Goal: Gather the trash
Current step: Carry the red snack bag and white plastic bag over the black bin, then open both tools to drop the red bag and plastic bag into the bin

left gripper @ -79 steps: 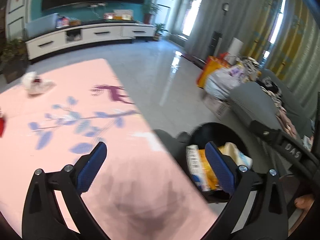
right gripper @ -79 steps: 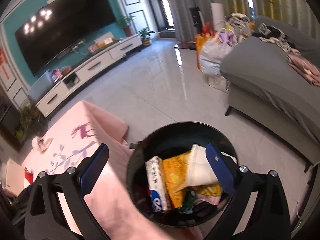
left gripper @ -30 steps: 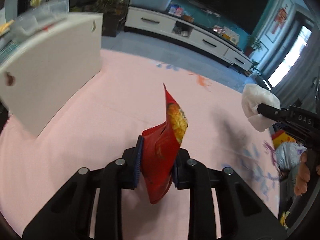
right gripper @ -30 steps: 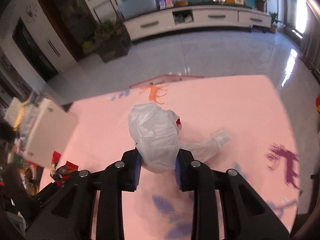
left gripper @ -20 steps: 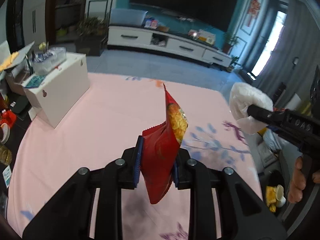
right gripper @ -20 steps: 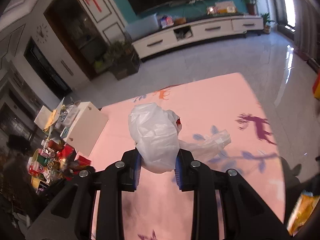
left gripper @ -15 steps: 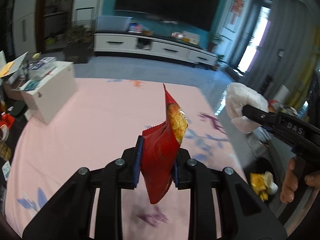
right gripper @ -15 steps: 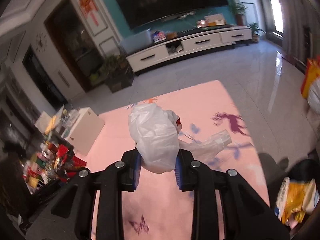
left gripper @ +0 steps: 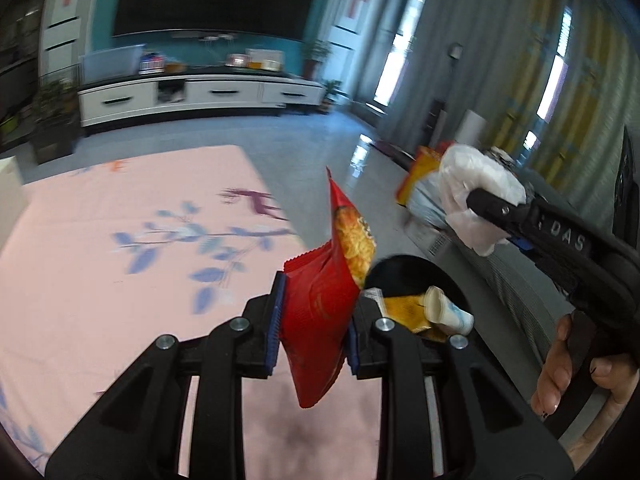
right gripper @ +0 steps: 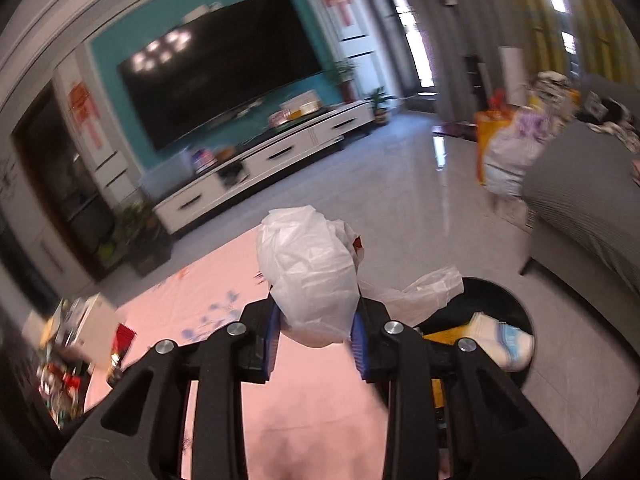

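Both hands carrying trash toward the round black waste bin [left gripper: 416, 276], taken here as the landmark. Left tongs [left gripper: 312, 332] clenched on a red foil snack bag [left gripper: 324, 312], held upright with its long axis vertical and its pointed top corner above the blue pads; right tongs [right gripper: 316, 332] clenched on a crumpled white plastic bag [right gripper: 308, 276], a loose tail trailing toward the bin [right gripper: 516, 312]. The bin stands on the grey floor beside the pink leaf-patterned mat [left gripper: 100, 264], already holding a yellow wrapper [left gripper: 404, 308] and a paper cup [left gripper: 444, 310]. From either tongs the bin lies forward, below and to the right; the right tongs appear nearer its mouth, so that load would probably drop first
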